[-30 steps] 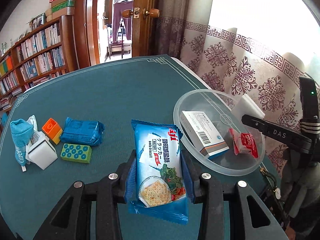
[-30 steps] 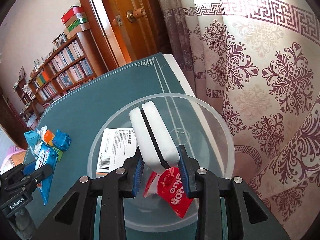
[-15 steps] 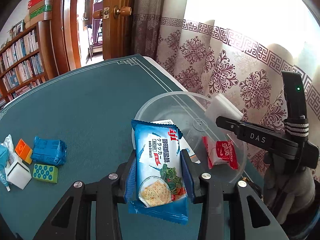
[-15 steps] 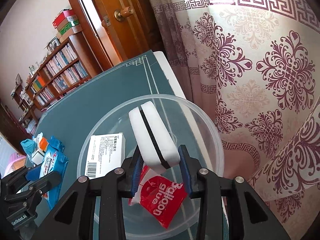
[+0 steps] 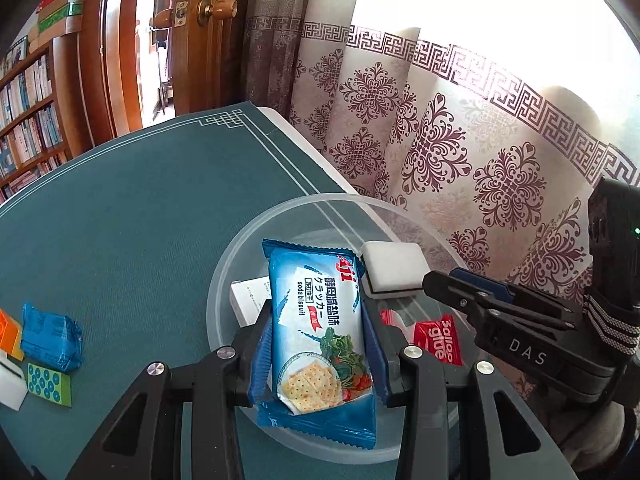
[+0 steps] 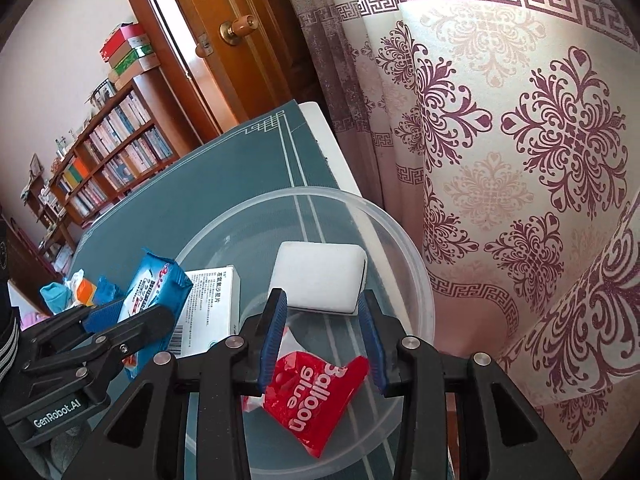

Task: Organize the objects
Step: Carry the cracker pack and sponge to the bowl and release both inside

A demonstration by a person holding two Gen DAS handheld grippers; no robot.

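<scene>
My left gripper [image 5: 316, 316] is shut on a blue soda biscuit packet [image 5: 320, 332] and holds it over the clear plastic bowl [image 5: 224, 264]. The bowl holds a white medicine box [image 6: 208, 304] and a red balloon glue packet [image 6: 316, 392]. A white sponge with a black middle layer [image 6: 320, 280] lies flat in the bowl just past my right gripper [image 6: 322, 304], whose jaws stand apart beside it without pressing it. The sponge [image 5: 394, 268] and the right gripper's fingers [image 5: 460, 284] also show in the left wrist view.
On the green tablecloth [image 5: 120, 216] at the left lie a blue packet [image 5: 50, 342], an orange block [image 5: 8, 332], a green studded block [image 5: 48, 384] and a white block [image 5: 10, 384]. A patterned curtain [image 6: 520, 140] hangs close behind the bowl. Door and bookshelves stand beyond.
My left gripper carried the biscuit packet right, over the bowl. My right gripper opened and let go of the sponge, which now lies flat in the bowl.
</scene>
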